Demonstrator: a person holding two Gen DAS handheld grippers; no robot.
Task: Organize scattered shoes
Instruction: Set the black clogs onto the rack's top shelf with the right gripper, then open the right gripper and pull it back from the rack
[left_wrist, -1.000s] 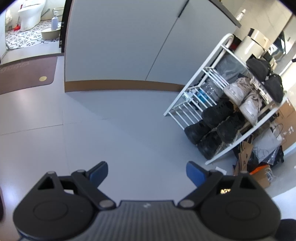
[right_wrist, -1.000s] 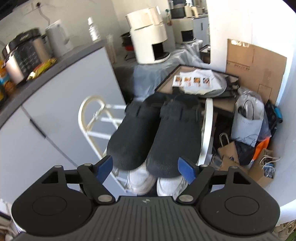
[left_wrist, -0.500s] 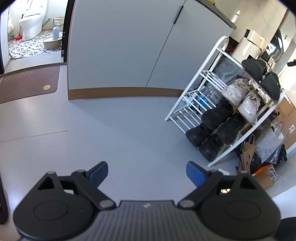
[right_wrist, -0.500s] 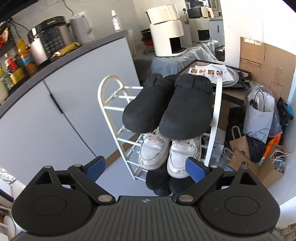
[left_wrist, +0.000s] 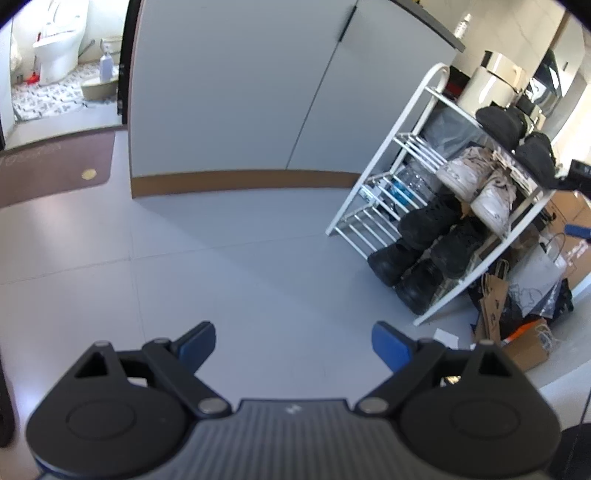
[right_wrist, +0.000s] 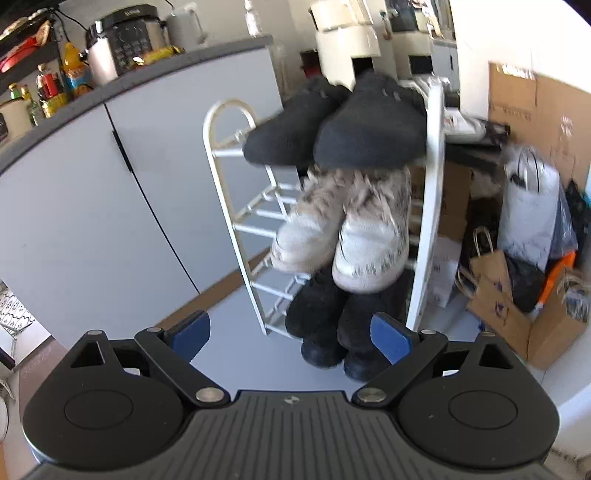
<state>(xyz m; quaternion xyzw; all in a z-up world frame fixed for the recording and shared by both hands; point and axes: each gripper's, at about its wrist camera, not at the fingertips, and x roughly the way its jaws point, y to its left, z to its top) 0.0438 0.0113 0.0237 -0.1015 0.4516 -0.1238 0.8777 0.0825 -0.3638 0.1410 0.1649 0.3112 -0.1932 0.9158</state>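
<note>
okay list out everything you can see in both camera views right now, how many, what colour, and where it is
shoe rack: one, white, on the floor beside the cabinet
slippers: two, black, top shelf
sneakers: two, white, shelf below the slippers
lower shoes: about four, black, two lowest shelves
cabinet: one, grey with a brown base strip
rice cooker: one, black and silver, on the counter
paper bags: several, brown, floor right of the rack
doormat: one, brown, by the bathroom door
toilet: one, white, in the bathroom
left gripper: black, blue pads, open, empty
right gripper: black, blue pads, open, empty
</note>
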